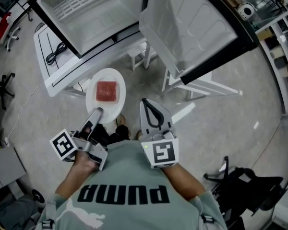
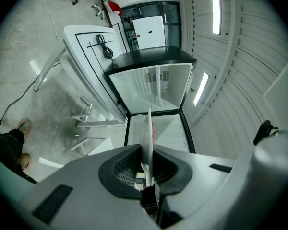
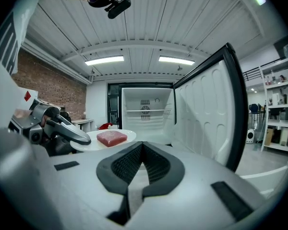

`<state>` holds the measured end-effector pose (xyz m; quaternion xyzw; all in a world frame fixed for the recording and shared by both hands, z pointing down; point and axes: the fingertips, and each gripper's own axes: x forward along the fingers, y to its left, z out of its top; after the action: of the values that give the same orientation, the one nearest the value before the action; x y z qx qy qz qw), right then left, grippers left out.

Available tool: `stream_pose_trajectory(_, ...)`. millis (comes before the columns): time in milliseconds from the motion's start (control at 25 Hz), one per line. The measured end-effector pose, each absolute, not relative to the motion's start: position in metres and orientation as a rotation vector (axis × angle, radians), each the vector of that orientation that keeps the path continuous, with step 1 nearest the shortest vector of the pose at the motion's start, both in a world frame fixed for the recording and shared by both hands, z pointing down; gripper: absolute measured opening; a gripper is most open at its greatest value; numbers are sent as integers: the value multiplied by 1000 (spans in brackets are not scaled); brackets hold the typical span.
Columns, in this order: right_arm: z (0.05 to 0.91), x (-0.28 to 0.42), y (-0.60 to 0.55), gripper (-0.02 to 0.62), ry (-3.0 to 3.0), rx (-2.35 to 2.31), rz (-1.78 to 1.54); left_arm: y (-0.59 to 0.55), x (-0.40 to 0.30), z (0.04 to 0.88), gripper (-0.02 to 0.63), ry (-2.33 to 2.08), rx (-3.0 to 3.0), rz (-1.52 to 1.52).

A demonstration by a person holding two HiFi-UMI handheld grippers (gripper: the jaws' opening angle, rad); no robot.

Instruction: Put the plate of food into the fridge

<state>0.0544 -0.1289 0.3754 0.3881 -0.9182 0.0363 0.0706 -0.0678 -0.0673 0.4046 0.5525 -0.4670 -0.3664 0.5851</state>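
Head view: left gripper [image 1: 97, 112] clamped on plate [image 1: 116, 76] rim, red slab [image 1: 106, 91] on it, probably meat, right gripper [image 1: 145, 102] closed on nothing, fridge [image 1: 93, 18] open ahead

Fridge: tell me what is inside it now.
Visible inside the fridge: white walls, a wire shelf and a round vent on the back wall, no food showing. The bottom of the interior is covered by the plate and the right gripper.
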Motion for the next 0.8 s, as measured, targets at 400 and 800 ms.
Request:
stream_pose_trajectory(400, 372, 16, -161, 5, -2711, 1181, 72, -105, -106, 410, 38, -1046, 1284, -868)
stream_pose_trajectory(800, 367, -30, -192, 5, -2707, 1193, 40, -135, -155, 412, 38, -1036, 1290, -891)
